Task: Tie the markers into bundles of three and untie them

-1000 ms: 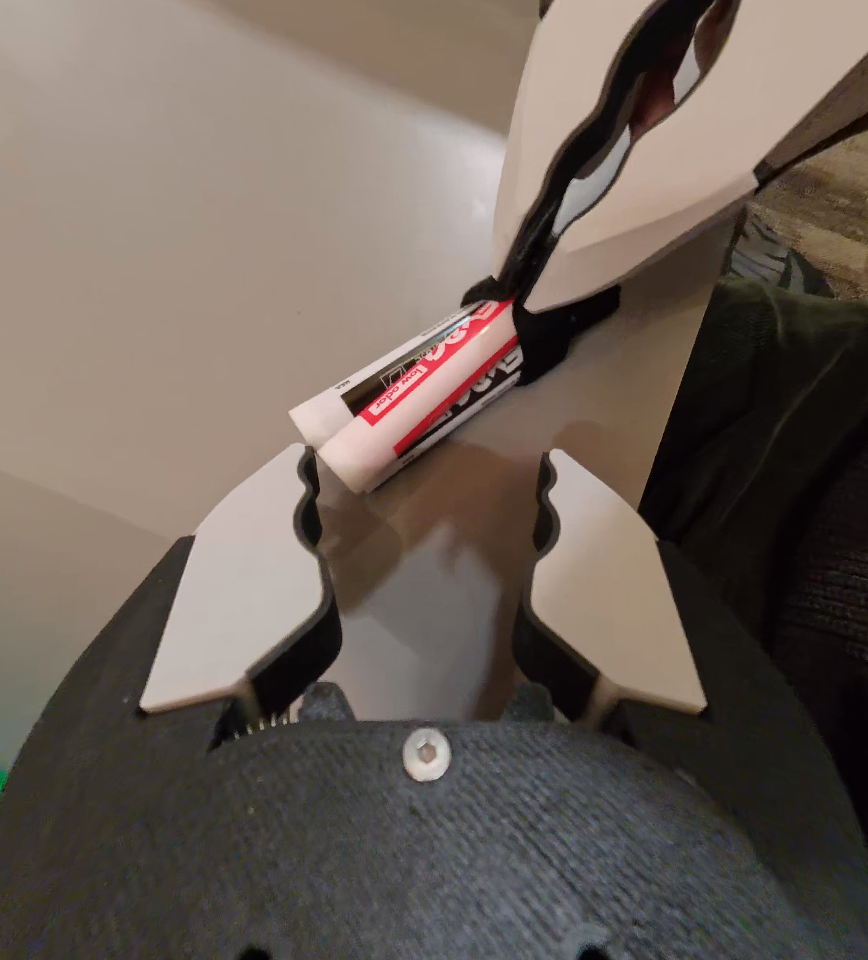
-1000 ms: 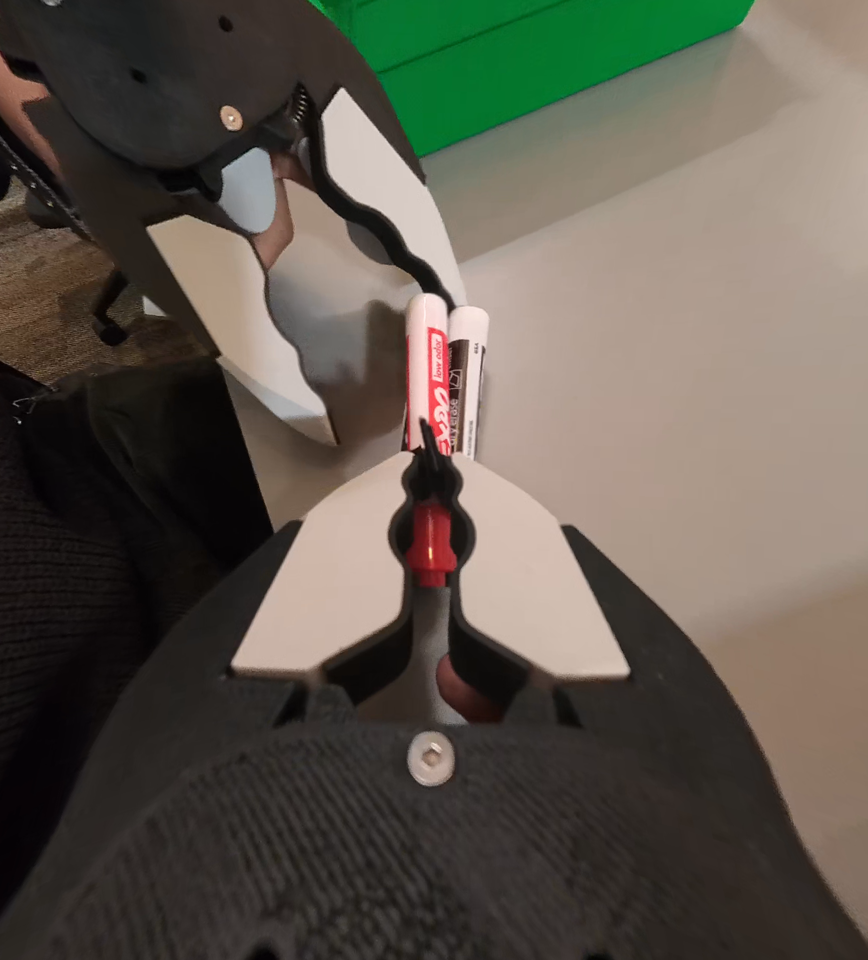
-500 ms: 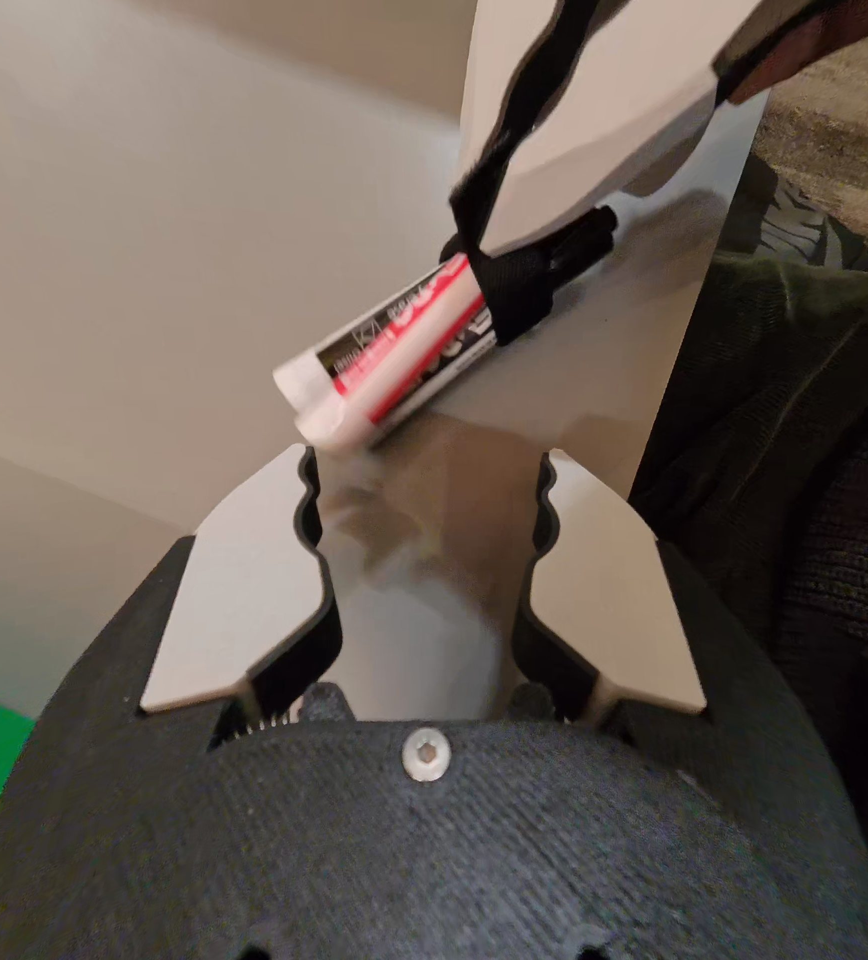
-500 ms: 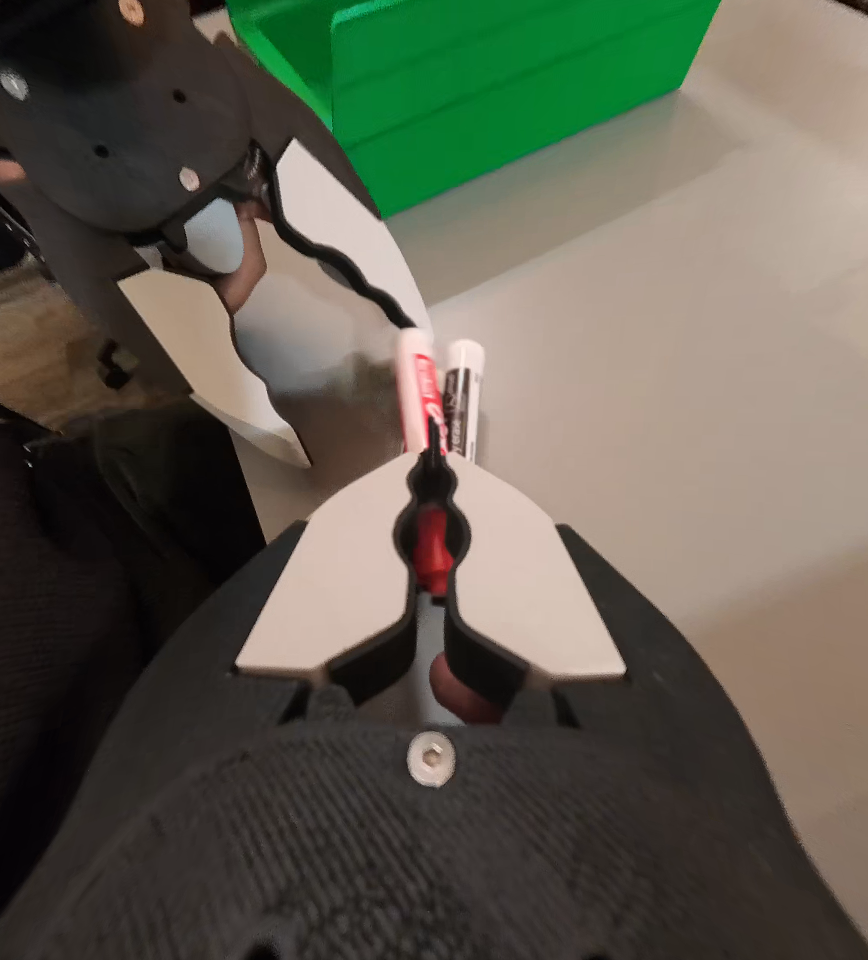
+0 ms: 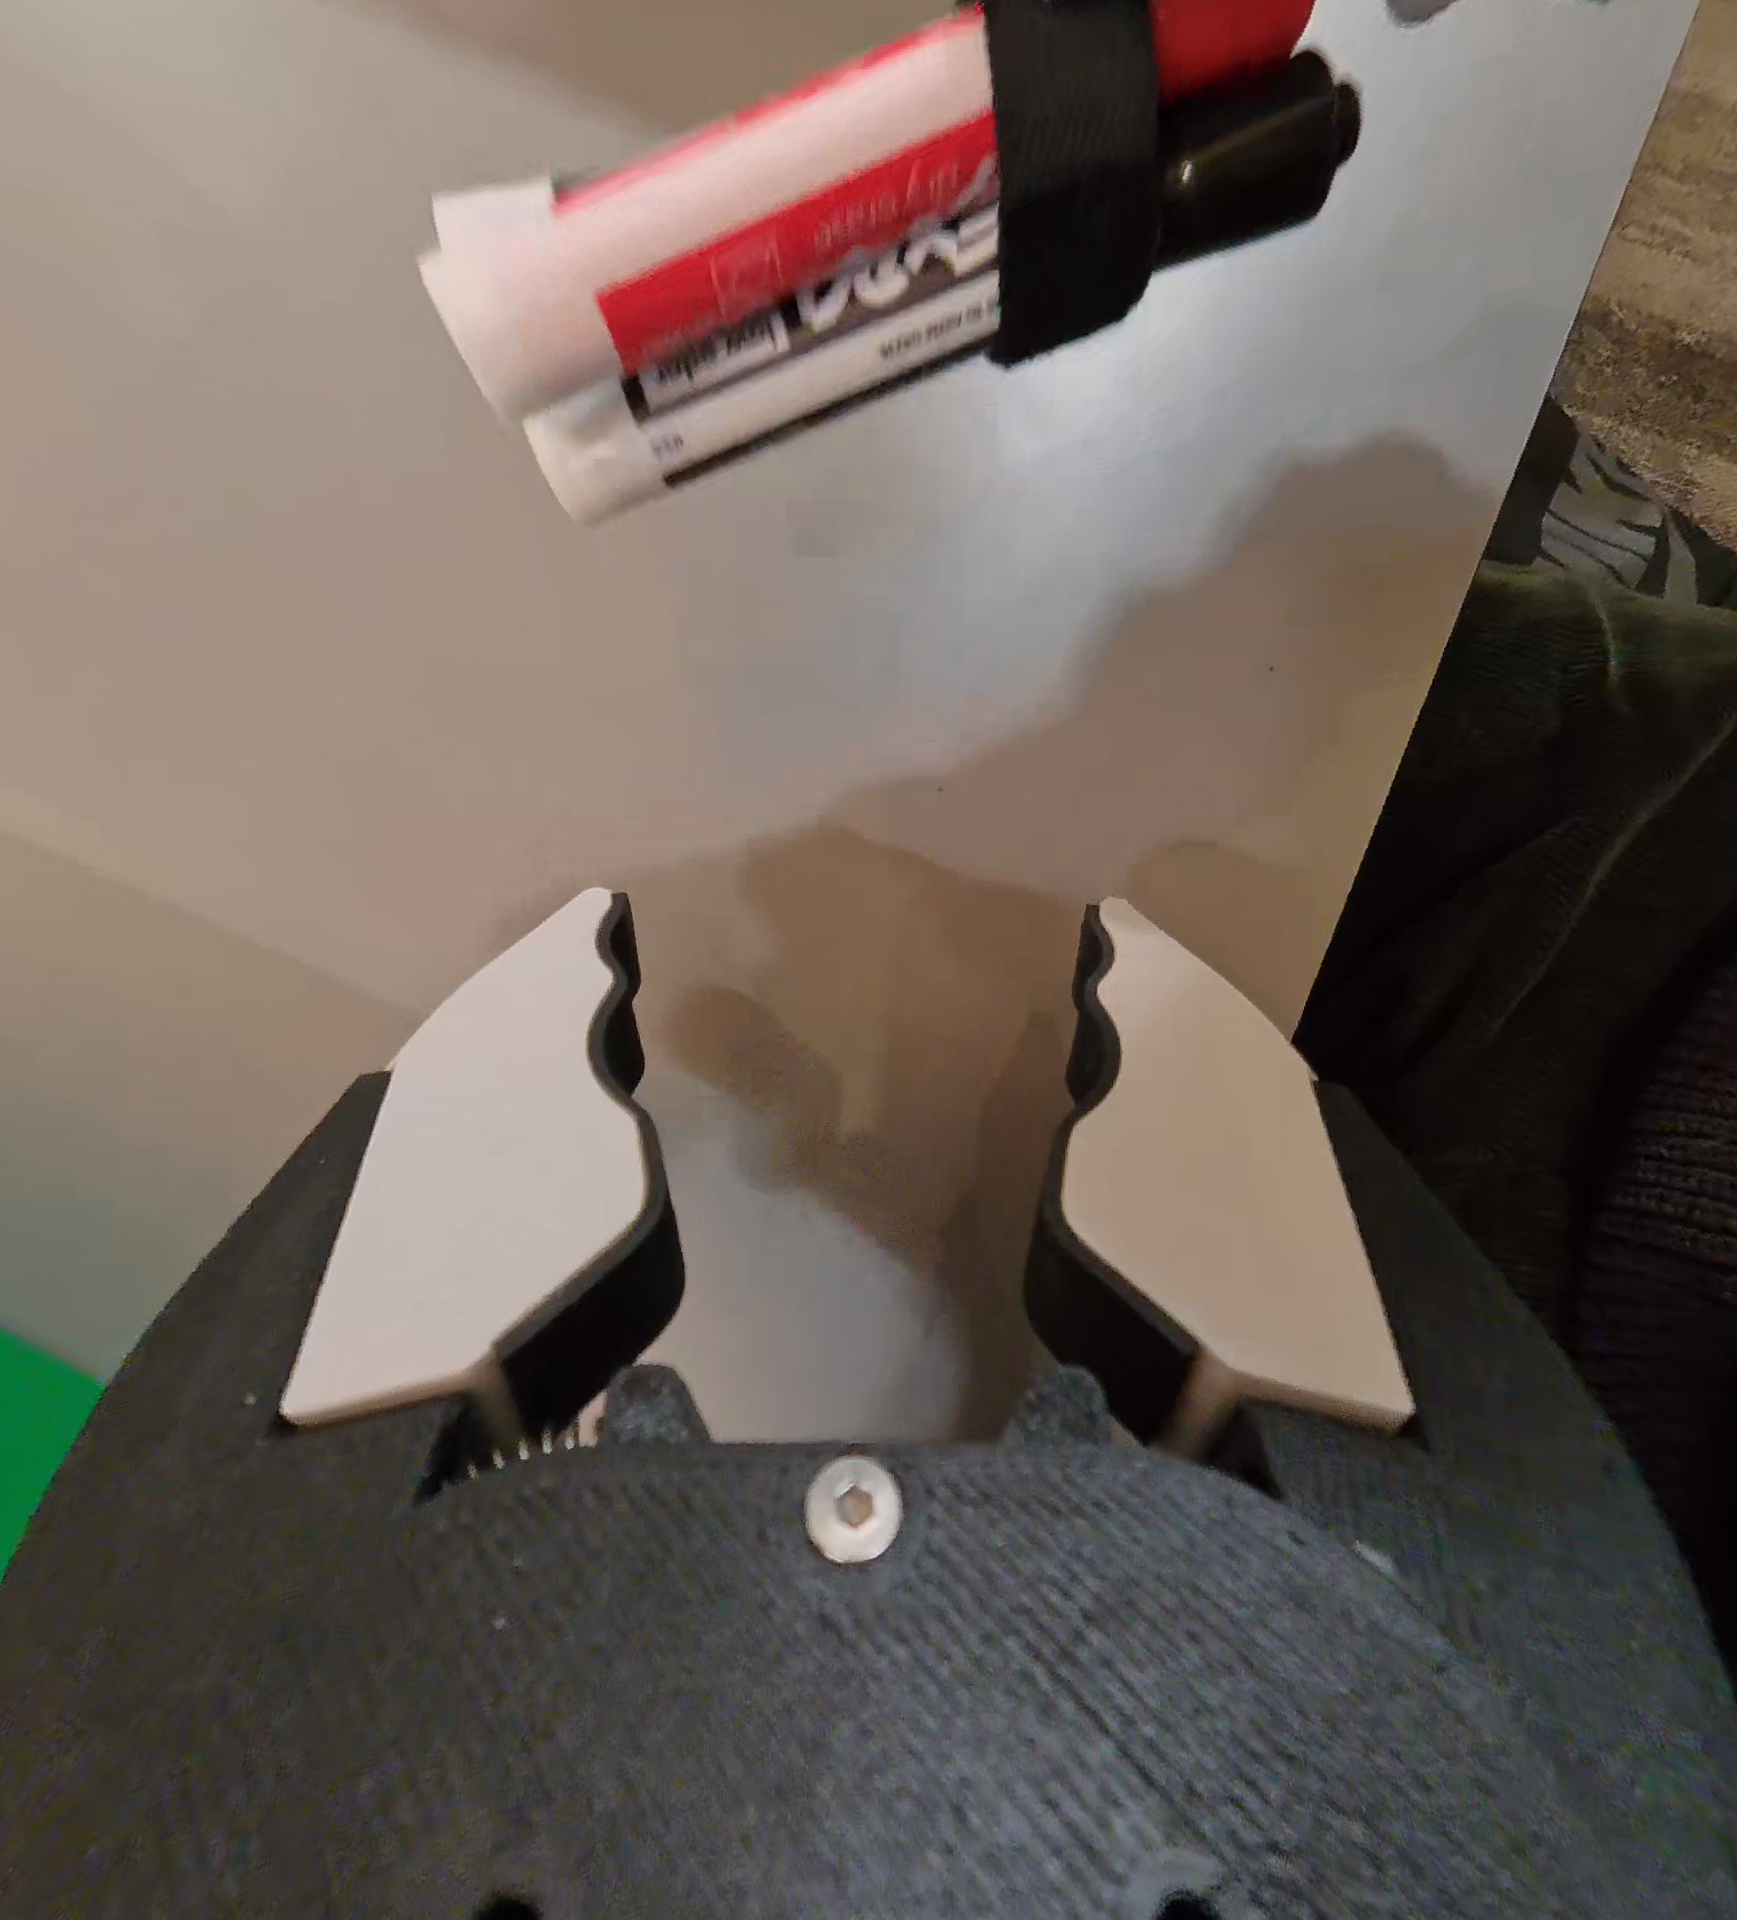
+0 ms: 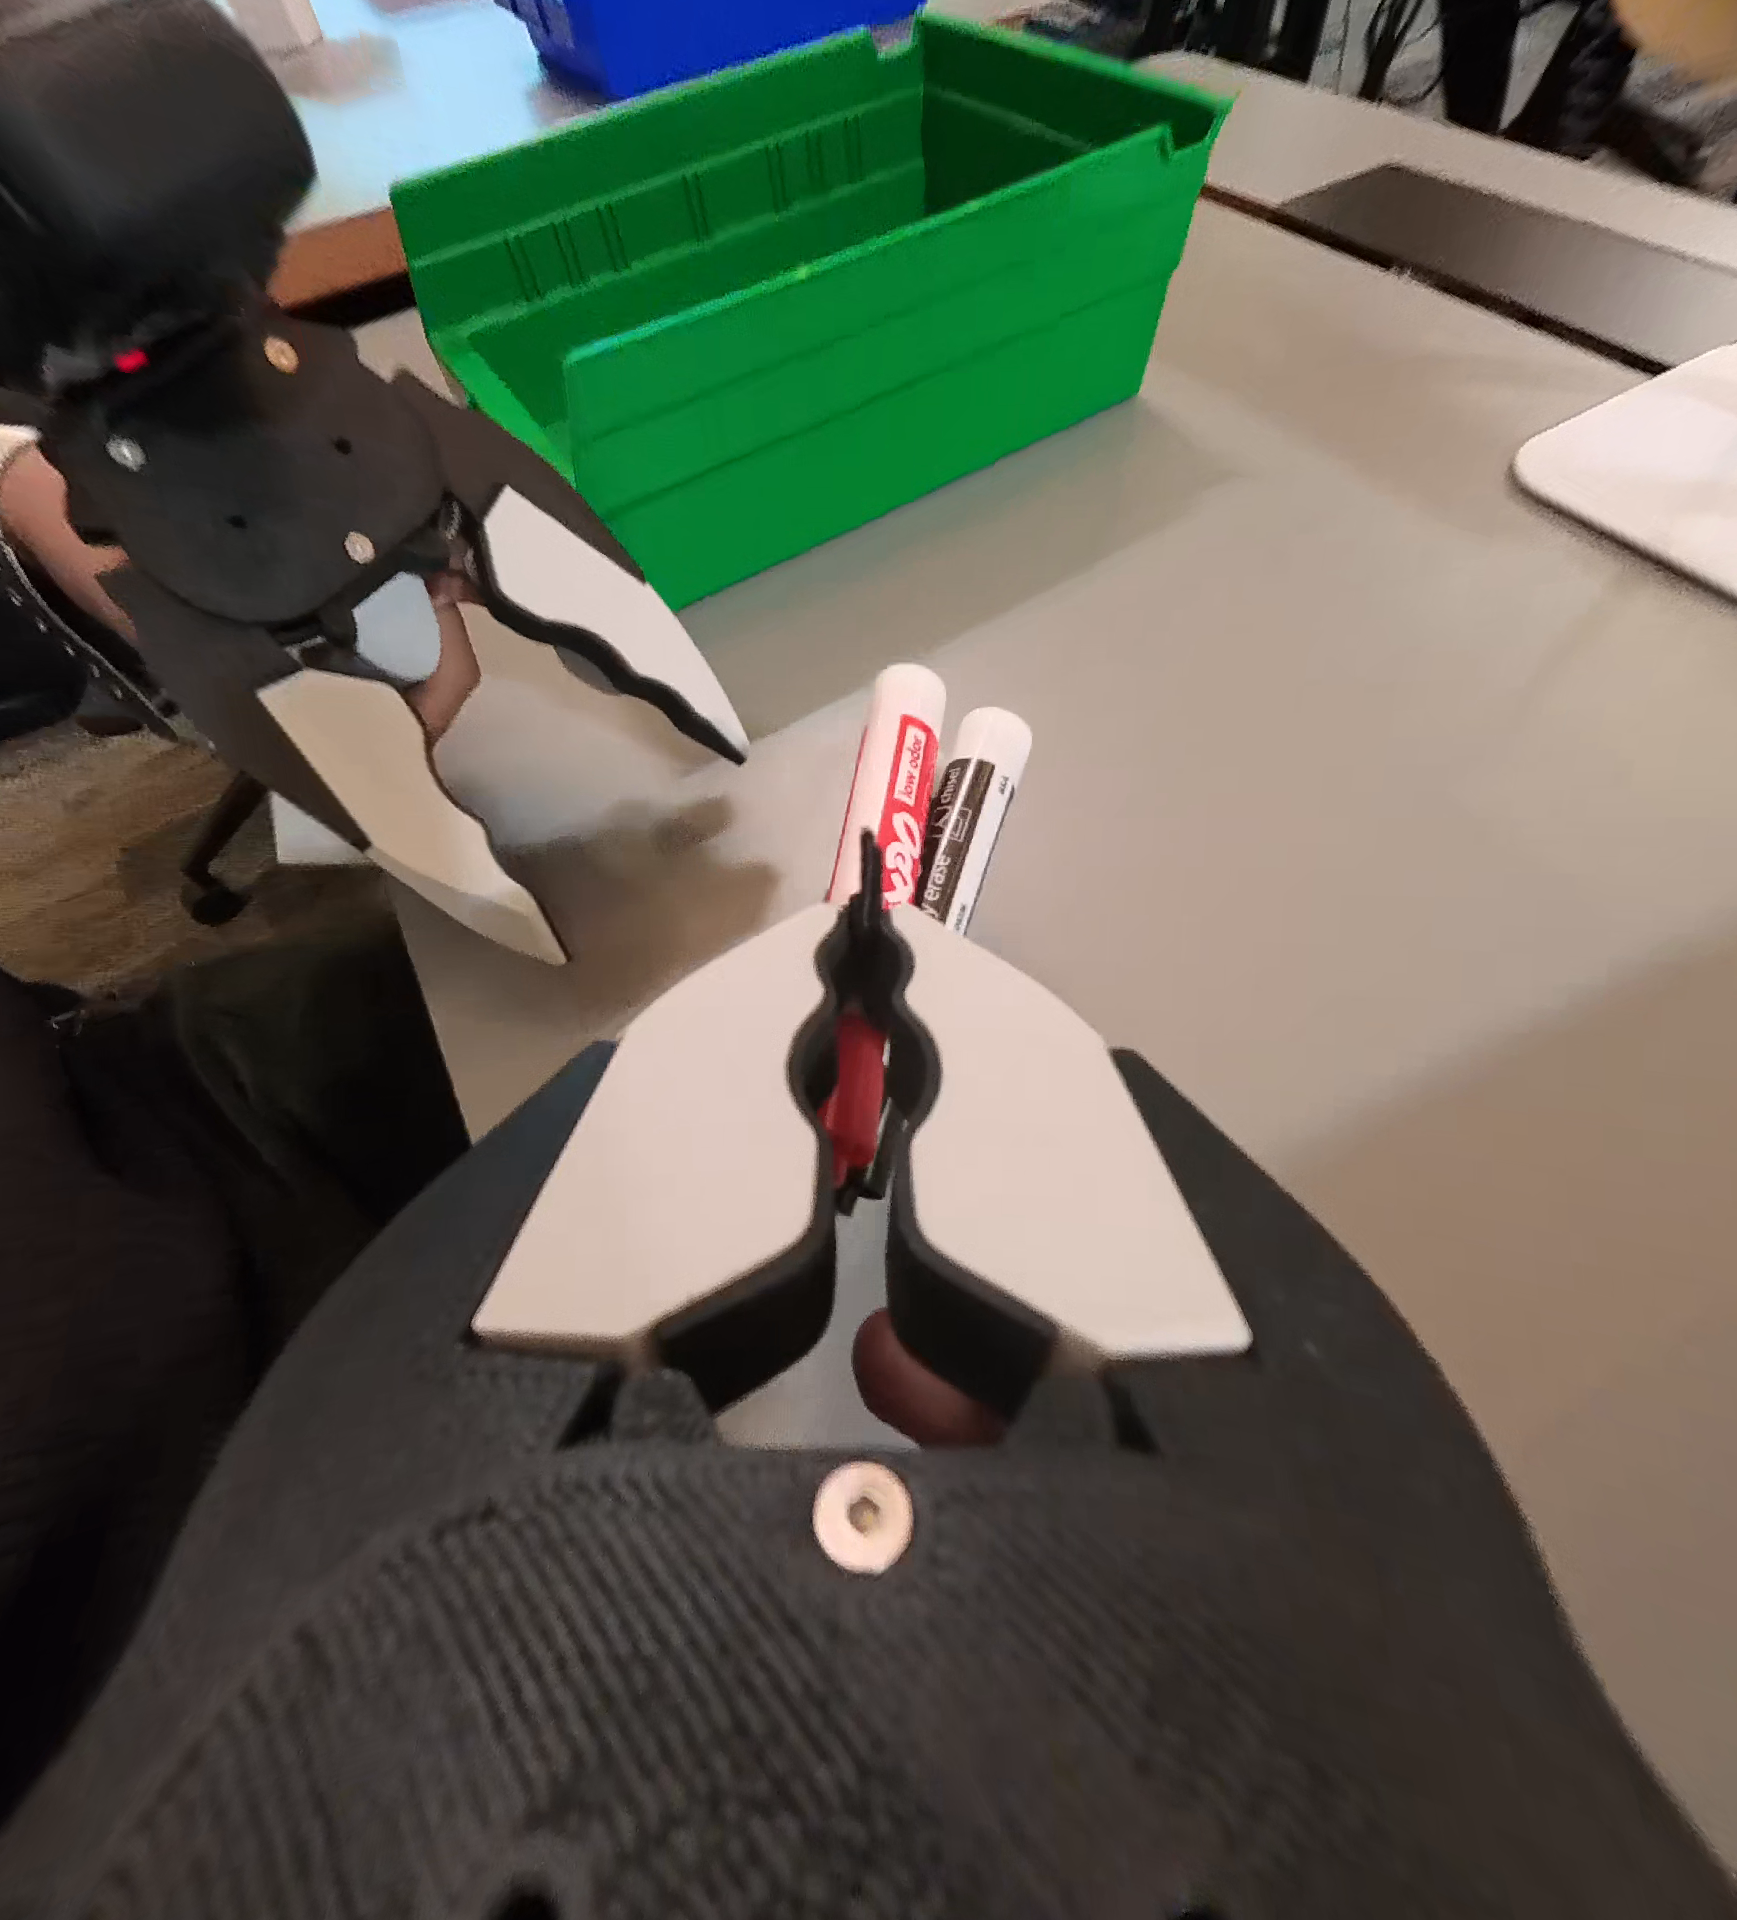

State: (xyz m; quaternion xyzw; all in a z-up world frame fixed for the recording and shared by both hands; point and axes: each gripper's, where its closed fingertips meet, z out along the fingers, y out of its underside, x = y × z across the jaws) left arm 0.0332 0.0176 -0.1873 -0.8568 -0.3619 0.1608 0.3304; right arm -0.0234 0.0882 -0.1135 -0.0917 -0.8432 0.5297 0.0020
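The right gripper (image 6: 869, 914) is clamped tight on a pair of markers, its jaws pressed together around their capped ends. The red marker (image 6: 890, 790) and the black marker (image 6: 978, 805) lie side by side, bound by a black strap (image 5: 1066, 177), and their white butt ends point away from the gripper, up off the grey table (image 6: 1363, 831). Through the wavy gap between the jaws a red cap (image 6: 851, 1091) shows (and a fingertip of the person peeks out farther back, under the jaws).

Over to the left gripper (image 5: 859, 935): jaws spread wide apart, nothing between them, hanging above the near edge of the table. In its own view the bound markers float ahead and above, blurred, with the black cap (image 5: 1248, 166) sticking out past the strap.

From the right wrist view the left gripper (image 6: 635, 831) sits just left of the markers, apart from them. Behind it stands a green bin (image 6: 843, 343), open-topped, well beyond the markers. A white tray (image 6: 1674, 488) lies at the far right edge.
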